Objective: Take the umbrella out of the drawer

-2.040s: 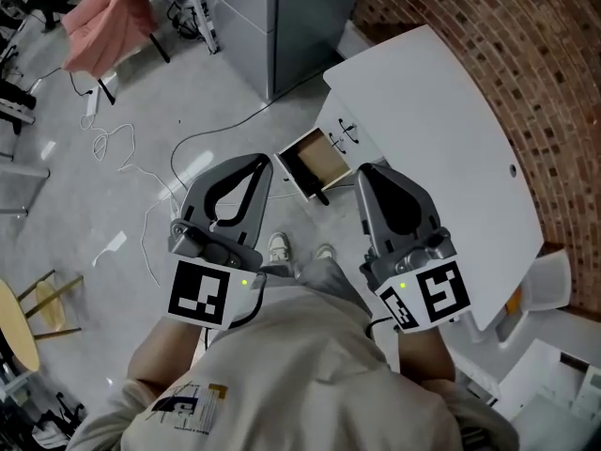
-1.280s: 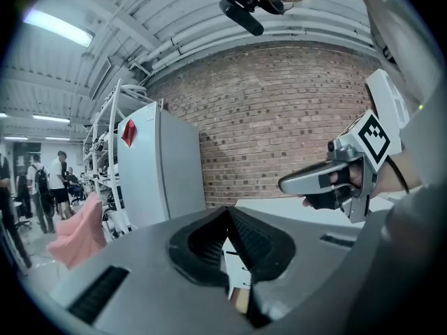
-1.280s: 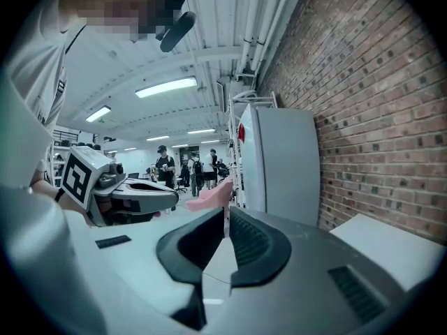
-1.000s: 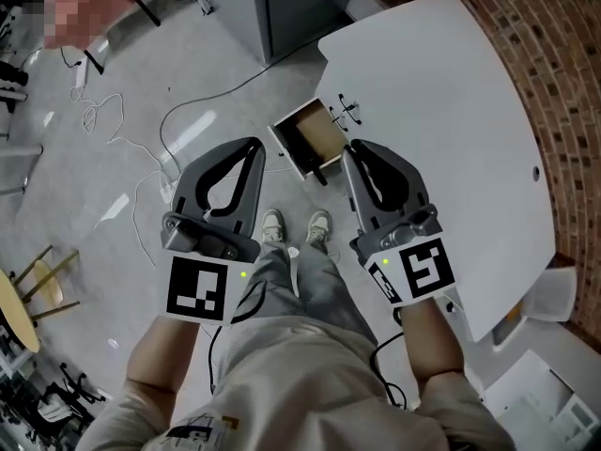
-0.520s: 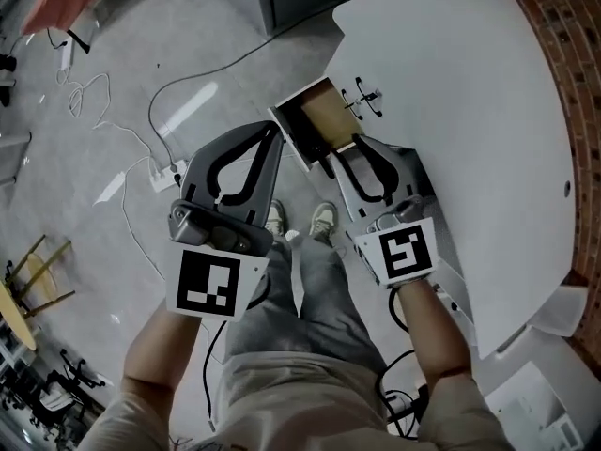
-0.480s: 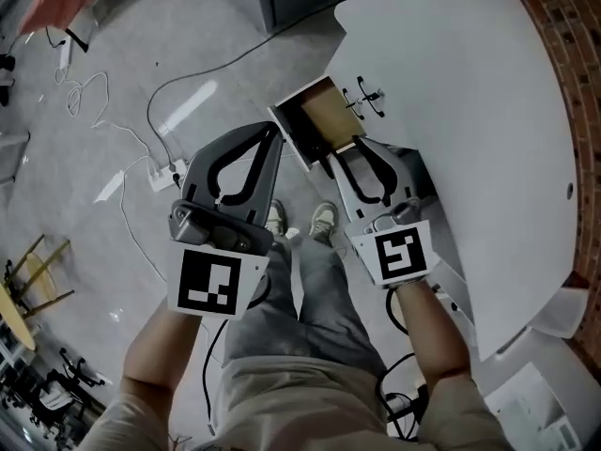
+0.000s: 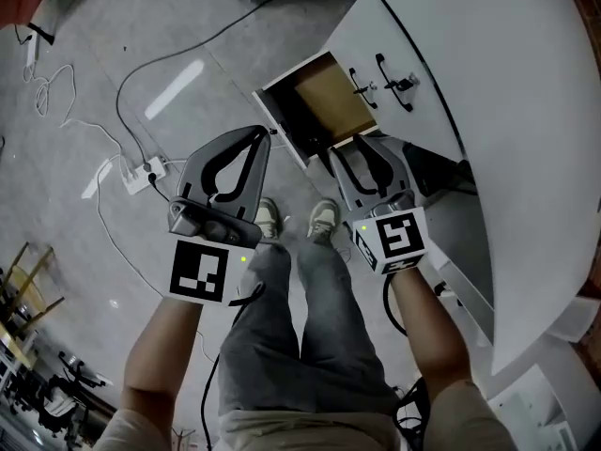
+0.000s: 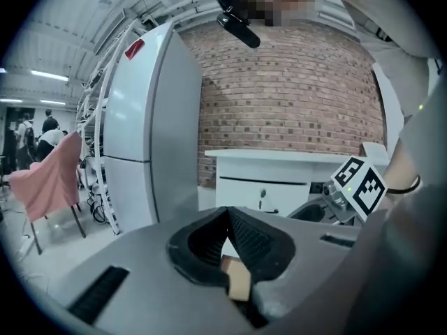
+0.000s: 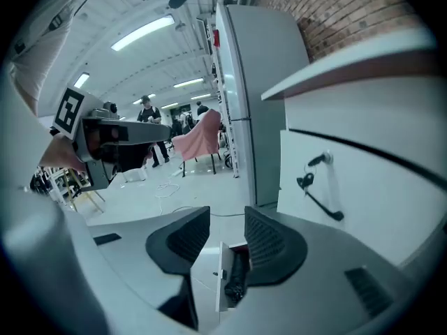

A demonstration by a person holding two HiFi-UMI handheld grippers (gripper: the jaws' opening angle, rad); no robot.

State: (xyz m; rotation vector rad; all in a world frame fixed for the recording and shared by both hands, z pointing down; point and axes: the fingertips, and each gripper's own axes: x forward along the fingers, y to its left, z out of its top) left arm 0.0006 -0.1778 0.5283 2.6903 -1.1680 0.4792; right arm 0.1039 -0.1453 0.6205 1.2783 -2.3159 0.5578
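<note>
the step in hand is the reach into the open white drawer with a brown wooden floor [image 7: 346,101], which stands pulled out of the white curved-top cabinet [image 7: 498,73]. the dark folded umbrella [image 9: 235,285] lies in the drawer, along the inside of its front panel; from the head view that strip is only a dark band, so how it lies end to end is probably best read from the right gripper view.

the right gripper [image 9: 227,220] is released: its jaws have just been opening and stand well apart with nothing between the pads, the umbrella lined up in the gap beyond them. to do this well, it should go in over the front panel, keep the jaws wide until they straddle the umbrella's body across its length, then close near the middle so it lifts level and clears the drawer's edges.

the left gripper [image 8: 228,215] is clenched on nothing, tips meeting. both hands are held side by side ahead of the person's knees, pointing forward and somewhat down; the right is at the drawer's near corner, the left beside the front panel over the floor.
</note>
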